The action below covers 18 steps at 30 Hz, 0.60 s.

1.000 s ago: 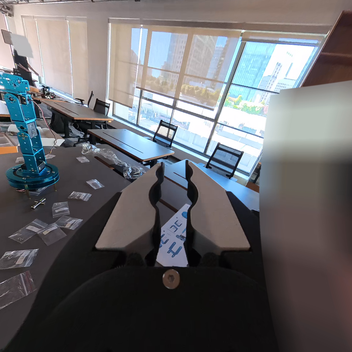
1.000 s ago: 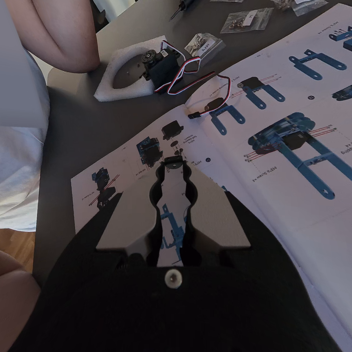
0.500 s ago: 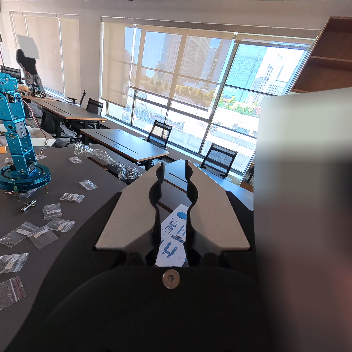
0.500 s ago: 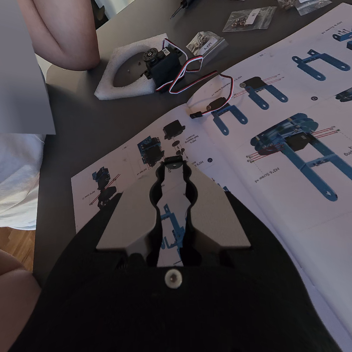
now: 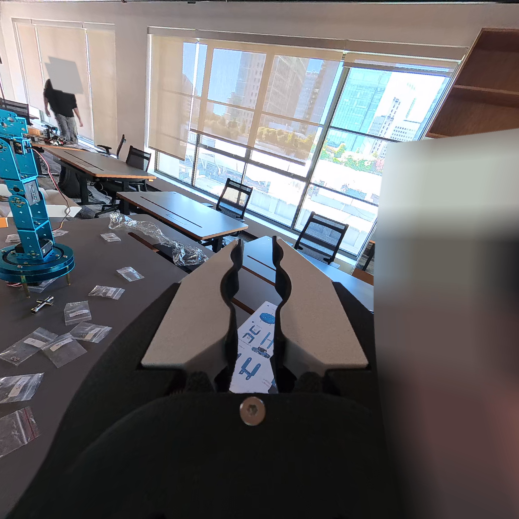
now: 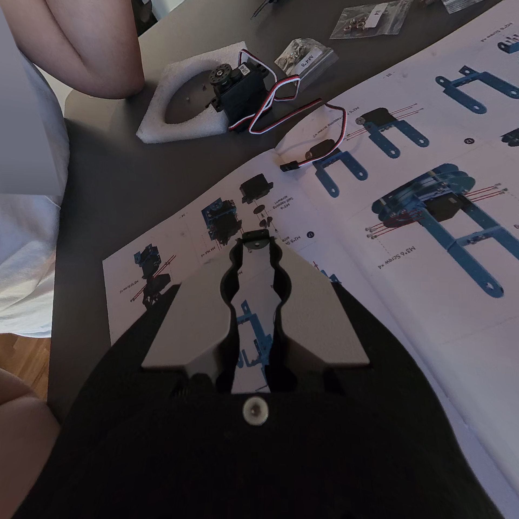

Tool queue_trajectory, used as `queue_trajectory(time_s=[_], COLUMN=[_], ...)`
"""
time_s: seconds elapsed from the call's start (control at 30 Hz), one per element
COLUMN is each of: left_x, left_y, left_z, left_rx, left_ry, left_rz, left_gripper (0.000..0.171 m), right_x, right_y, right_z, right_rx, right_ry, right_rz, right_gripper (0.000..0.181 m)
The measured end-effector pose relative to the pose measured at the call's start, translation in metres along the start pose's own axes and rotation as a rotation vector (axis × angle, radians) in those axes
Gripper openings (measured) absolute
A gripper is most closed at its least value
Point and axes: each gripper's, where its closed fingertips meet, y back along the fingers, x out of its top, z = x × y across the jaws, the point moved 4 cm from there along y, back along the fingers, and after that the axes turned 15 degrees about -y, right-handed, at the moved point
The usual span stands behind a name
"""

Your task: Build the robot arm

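Compared with a second earlier, the left wrist view had swung so that the blue robot arm model (image 5: pixel 26 202) sat nearer the left edge and a standing person (image 5: pixel 62 112) showed at the far desks; the right wrist view had barely shifted over the sheet.

Left gripper (image 5: pixel 255 243) was held above the dark surface (image 5: pixel 118 261), its jaws a narrow gap apart with nothing between them; through that gap a strip of the printed instruction sheet (image 5: pixel 254 351) showed below. Left of it lay scattered small clear bags (image 5: pixel 77 312), a small metal cross wrench (image 5: pixel 42 304) near the model's round base, and crumpled clear plastic wrap (image 5: pixel 157 236) farther back; beyond stood desks, black chairs (image 5: pixel 234 198) and tall windows with half-lowered blinds.

Right gripper (image 6: pixel 255 238) hovered over the instruction sheet (image 6: pixel 407 280), jaws likewise narrowly parted and holding nothing; I could not tell whether the tips touched the paper. Farther out a black servo motor (image 6: pixel 238 92) rested against a white foam block (image 6: pixel 182 112) on the surface, well apart from the gripper; its red, white and black cable (image 6: pixel 280 106) looped onto the sheet and ended in a black plug (image 6: pixel 289 167). Just behind the servo lay a bag of screws (image 6: pixel 304 60), with another bag (image 6: pixel 368 21) farther on; a bare forearm (image 6: pixel 98 47) rested at the surface's edge beside the foam.
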Motion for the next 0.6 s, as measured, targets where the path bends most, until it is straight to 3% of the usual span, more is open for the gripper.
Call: queue_trajectory(time_s=[0.6], left_x=[-0.0004], left_y=[0.0024], left_z=[0.0018], left_rx=[-0.016], left_ry=[-0.007], left_rz=[-0.022], left_gripper=[0.019], right_x=[0.0011], right_y=[0.0008], right_z=[-0.0003], right_rx=[-0.008], right_ry=[0.010], right_rz=[0.002], right_gripper=[0.018])
